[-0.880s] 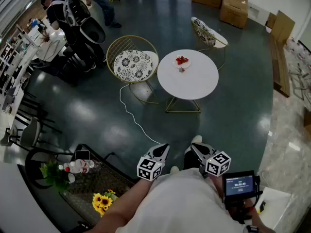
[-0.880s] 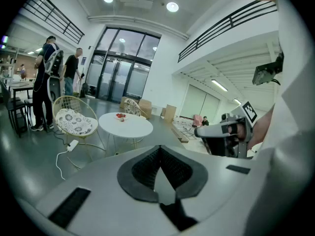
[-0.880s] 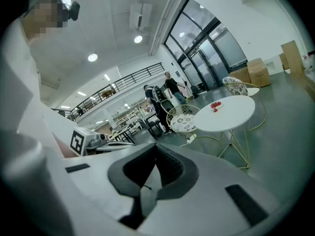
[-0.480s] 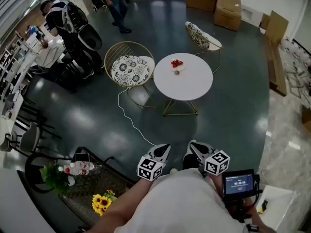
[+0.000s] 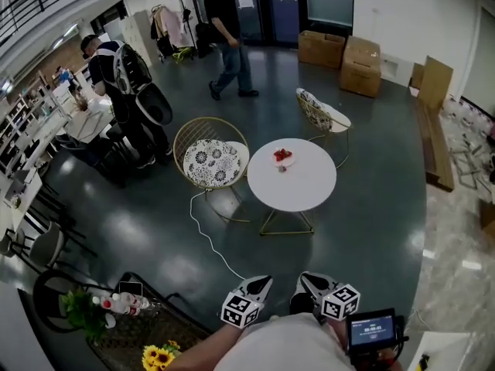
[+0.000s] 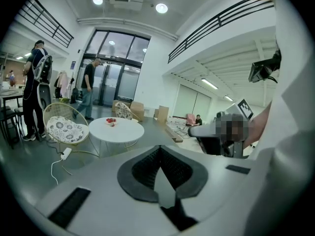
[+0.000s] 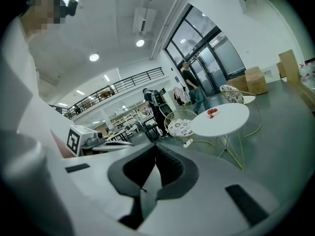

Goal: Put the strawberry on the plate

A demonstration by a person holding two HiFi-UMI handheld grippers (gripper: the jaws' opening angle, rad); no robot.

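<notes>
Strawberry (image 5: 282,154) is way across the room, a little red cluster near the far edge of the round white table (image 5: 298,188). It looks like it's sitting on a small plate (image 6: 112,123), but it's too tiny to say more than that.

Both grippers are down at the bottom of the head view, close to the person's body and well apart from the table. The left gripper (image 5: 259,283) has its jaws pressed together with nothing in them. Same for the right gripper (image 5: 309,280): tips meeting, empty. The two sit side by side, both aimed roughly at the table.

A wire chair (image 5: 213,163) with a patterned cushion is just beside the table on the left, and a second chair (image 5: 321,116) is behind it. A white cable (image 5: 205,234) runs along the dark floor.
</notes>
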